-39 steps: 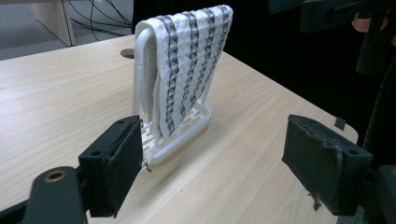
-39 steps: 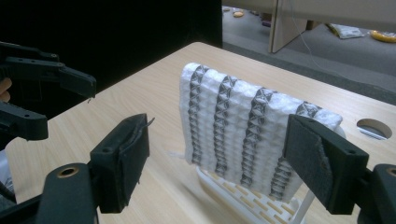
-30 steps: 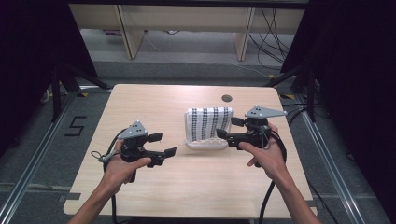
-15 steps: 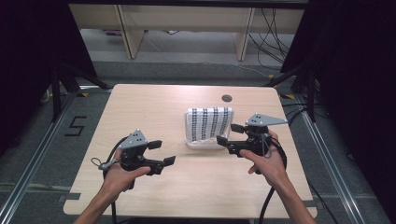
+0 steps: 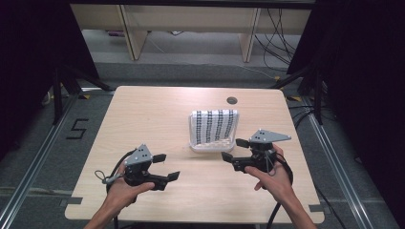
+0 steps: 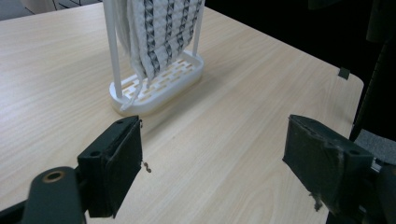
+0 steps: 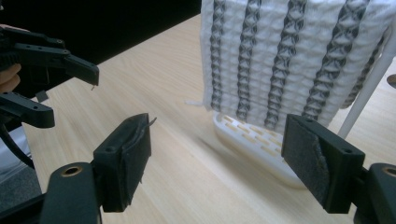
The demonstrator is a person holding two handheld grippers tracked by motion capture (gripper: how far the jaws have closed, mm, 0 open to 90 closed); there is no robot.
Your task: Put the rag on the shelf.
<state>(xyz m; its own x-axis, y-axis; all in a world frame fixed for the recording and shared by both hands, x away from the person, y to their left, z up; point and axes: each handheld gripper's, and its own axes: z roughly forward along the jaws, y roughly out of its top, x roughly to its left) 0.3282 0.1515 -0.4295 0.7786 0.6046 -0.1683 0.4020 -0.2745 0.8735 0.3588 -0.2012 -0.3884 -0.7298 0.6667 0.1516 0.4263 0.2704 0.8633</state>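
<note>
A white cloth with dark patterned stripes (image 5: 215,126) hangs over a white rack whose slotted base (image 5: 210,148) stands on the wooden table (image 5: 143,119), right of centre. My left gripper (image 5: 169,166) is open near the front edge, well to the left of the rack, with nothing between its jaws. The left gripper view looks past the open left gripper (image 6: 212,168) at the cloth (image 6: 159,32) and the base (image 6: 159,91). My right gripper (image 5: 231,149) is open just right of the base and touches nothing. In the right gripper view, the right gripper (image 7: 217,158) faces the cloth (image 7: 289,56) and the base (image 7: 252,140).
A round cable hole (image 5: 232,100) sits near the table's far edge. Beyond the table are wooden furniture legs (image 5: 128,31) and loose cables (image 5: 282,38) on the floor. Metal rails run along both sides. The left gripper (image 7: 70,95) shows at the far left of the right gripper view.
Both grippers have drawn back toward the table's front edge. The right one has moved away from the cloth. Both stay open; the rack and cloth have not moved.
</note>
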